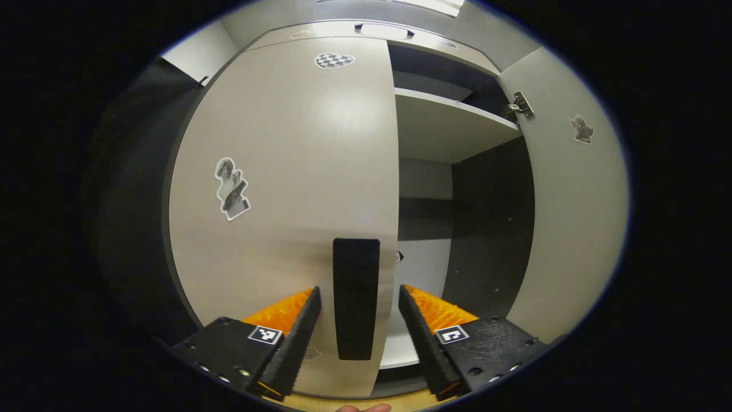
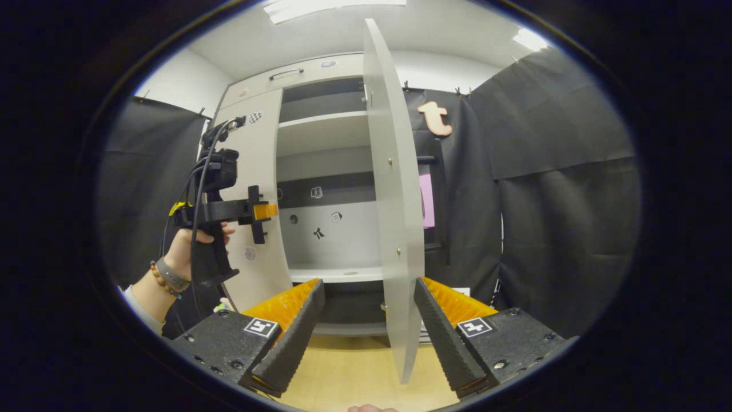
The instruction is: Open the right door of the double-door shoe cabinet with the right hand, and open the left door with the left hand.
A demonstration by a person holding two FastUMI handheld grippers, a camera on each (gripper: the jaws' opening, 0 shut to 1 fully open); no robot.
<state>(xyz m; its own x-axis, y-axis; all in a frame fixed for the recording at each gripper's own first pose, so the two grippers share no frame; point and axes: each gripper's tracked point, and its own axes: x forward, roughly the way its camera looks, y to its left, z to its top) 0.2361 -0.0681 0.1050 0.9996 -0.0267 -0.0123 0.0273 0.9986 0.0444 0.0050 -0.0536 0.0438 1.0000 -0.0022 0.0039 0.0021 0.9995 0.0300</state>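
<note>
I'm working in a staged recording booth: black cloth (image 2: 566, 194) drapes the walls around a pale cabinet (image 2: 320, 171), with ceiling strip lights (image 2: 331, 7) and a wood-look floor (image 2: 349, 372).

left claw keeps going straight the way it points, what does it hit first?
Most likely the black handle on the closed left door: it sits centred between the open left claw fingers, dead ahead. How much gap remains is hard to judge.

Left gripper (image 1: 357, 317) open, fingers either side of dark handle (image 1: 355, 297) on closed left door (image 1: 286, 189), prob. not touching it. Right door (image 1: 572, 200) swung open up-right of tongs, shelf (image 1: 446, 123) visible inside cabinet between doors.
</note>
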